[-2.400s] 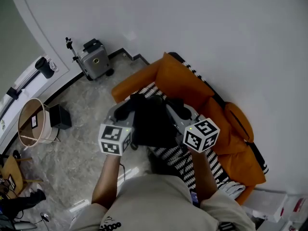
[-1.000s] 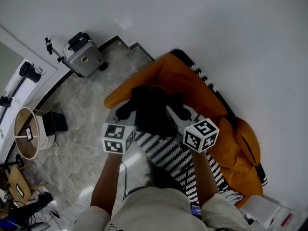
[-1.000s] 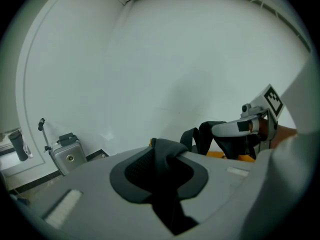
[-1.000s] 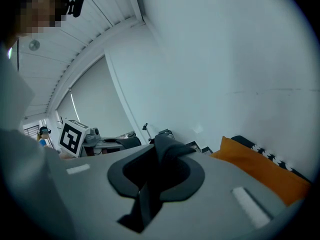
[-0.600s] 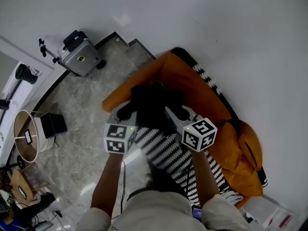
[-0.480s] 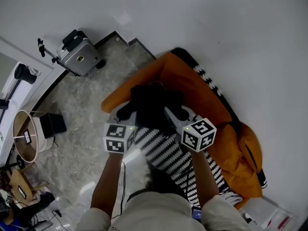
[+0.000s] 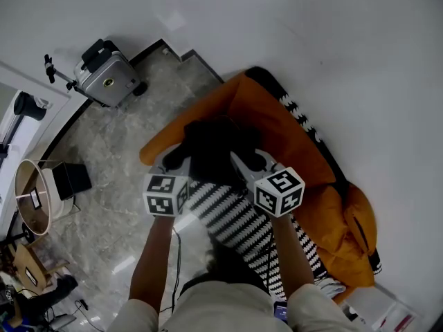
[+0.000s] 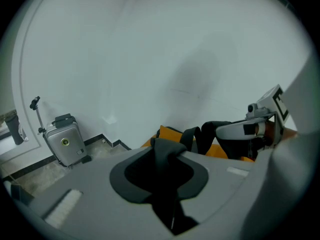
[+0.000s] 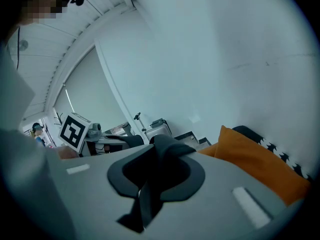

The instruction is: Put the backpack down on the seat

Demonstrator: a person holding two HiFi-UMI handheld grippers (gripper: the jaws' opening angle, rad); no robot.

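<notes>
left gripper (image 7: 169, 163): jaws nearly together, clamped on a black strap (image 8: 170, 211). in the left gripper view the webbing runs straight through the dark pads (image 8: 131, 184) and bunches up at the tips.
right gripper (image 7: 248, 161): same, jaws pinched on the other black strap (image 9: 147, 204), which folds over the front of the pads (image 9: 182, 176) in the right gripper view.
black backpack (image 7: 216, 151) hangs between the two grippers, one strap in each, marker cubes toward the person. from the head view it sits over the near end of the orange sofa (image 7: 277, 126), just past the edge of the black-and-white striped throw (image 7: 235, 220) that covers the seat. can't tell from above whether its base touches the seat.
both grippers point forward and down toward the sofa back.
the right gripper shows at the right edge of the left gripper view (image 8: 250, 129), with more strap (image 8: 202, 134) looped beside it. the left gripper's cube shows at the left of the right gripper view (image 9: 75, 129).
orange cushion (image 7: 349, 234) lies at the far right end of the sofa, well apart from the backpack.
silver hard-shell suitcase (image 7: 102, 75) stands on the marble floor (image 7: 104, 144) by the wall corner, well left of the sofa. it also shows in both gripper views (image 8: 64, 140) (image 9: 157, 126).
round lampshade (image 7: 34, 196) at far left, with a small black box (image 7: 69, 178) just beside it.
</notes>
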